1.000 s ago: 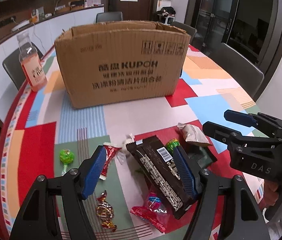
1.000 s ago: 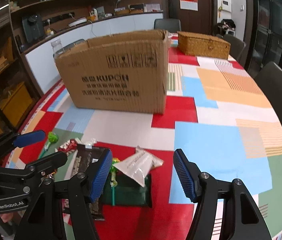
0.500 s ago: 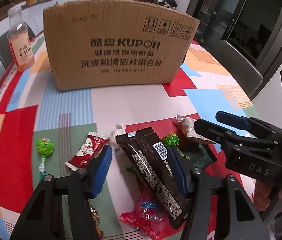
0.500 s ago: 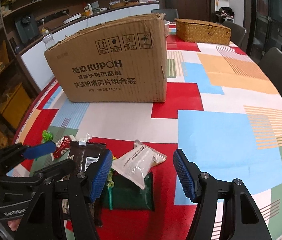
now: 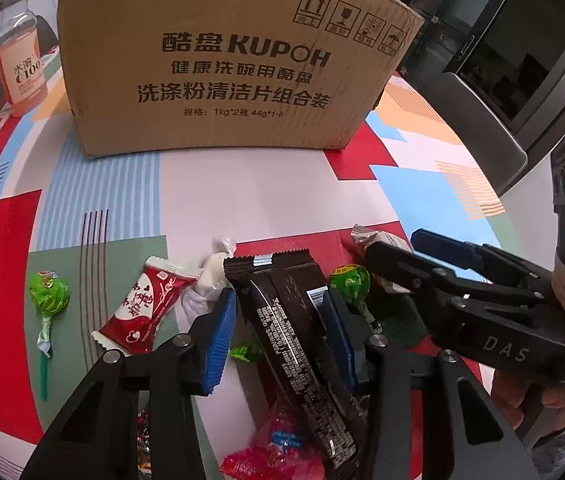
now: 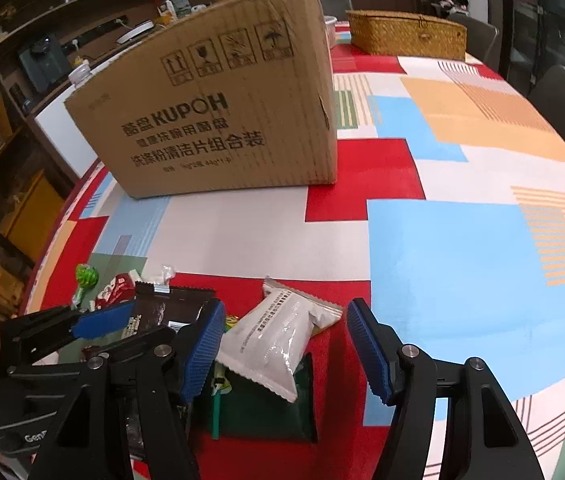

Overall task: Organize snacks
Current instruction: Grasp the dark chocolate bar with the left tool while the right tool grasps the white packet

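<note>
A dark brown snack bar (image 5: pixel 290 328) lies lengthwise between the blue pads of my left gripper (image 5: pixel 278 340). Its jaws are closing, and a small gap still shows at the left pad. My right gripper (image 6: pixel 286 352) stands open over a white packet (image 6: pixel 278 340), its pads apart from it on both sides. That packet rests on a dark green pack (image 6: pixel 258 408). Around them lie a red-and-white candy (image 5: pixel 142 308), a white twist candy (image 5: pixel 210 276), two green lollipops (image 5: pixel 48 292) (image 5: pixel 348 280) and a red packet (image 5: pixel 278 448). A big cardboard box (image 5: pixel 234 72) stands behind.
An orange drink bottle (image 5: pixel 22 68) stands left of the box. A wicker basket (image 6: pixel 406 36) sits at the far end of the patterned table (image 6: pixel 462 260). Dark chairs (image 5: pixel 478 128) ring the table. The two grippers hang close, side by side.
Both grippers have sunk toward the snacks, so the box looms larger. The left jaws have narrowed around the dark bar. The right jaws keep the same width.
</note>
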The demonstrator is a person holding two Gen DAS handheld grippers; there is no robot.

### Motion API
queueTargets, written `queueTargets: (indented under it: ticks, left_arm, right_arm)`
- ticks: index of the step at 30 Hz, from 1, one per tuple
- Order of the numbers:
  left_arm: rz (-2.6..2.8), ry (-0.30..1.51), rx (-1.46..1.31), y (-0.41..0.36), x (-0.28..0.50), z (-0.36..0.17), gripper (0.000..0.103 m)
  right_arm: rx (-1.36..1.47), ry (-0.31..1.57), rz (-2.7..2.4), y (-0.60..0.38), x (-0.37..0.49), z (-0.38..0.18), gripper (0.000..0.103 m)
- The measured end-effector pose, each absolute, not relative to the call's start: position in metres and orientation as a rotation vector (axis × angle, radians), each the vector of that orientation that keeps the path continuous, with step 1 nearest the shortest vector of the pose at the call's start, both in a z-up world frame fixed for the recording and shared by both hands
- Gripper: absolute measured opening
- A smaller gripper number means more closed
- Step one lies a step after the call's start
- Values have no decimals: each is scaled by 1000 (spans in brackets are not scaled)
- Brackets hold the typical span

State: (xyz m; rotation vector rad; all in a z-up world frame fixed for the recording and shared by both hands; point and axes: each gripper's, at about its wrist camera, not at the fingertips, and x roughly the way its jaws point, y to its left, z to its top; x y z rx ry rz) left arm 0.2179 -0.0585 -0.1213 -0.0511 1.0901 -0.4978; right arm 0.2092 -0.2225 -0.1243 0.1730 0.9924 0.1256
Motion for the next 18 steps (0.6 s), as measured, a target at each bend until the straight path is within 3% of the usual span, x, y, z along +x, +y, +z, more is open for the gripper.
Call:
queueTargets:
  ticks: [7, 13, 15, 18]
  left_arm:
    - [-505, 1098, -49, -63, 224, -123, 42]
    - [-495, 1098, -19, -69, 223, -123, 44]
    - [-495, 1105, -17, -71, 223, -124, 46]
    - [-491, 1117, -16, -74, 225, -127, 50]
  right_arm:
    - [187, 1007, 114, -224, 215, -131, 62]
    - [146, 1034, 91, -228, 213, -133, 54]
    - [159, 1056, 99, -229, 213, -137, 46]
    - [132, 1050, 99, -228, 212, -138, 45]
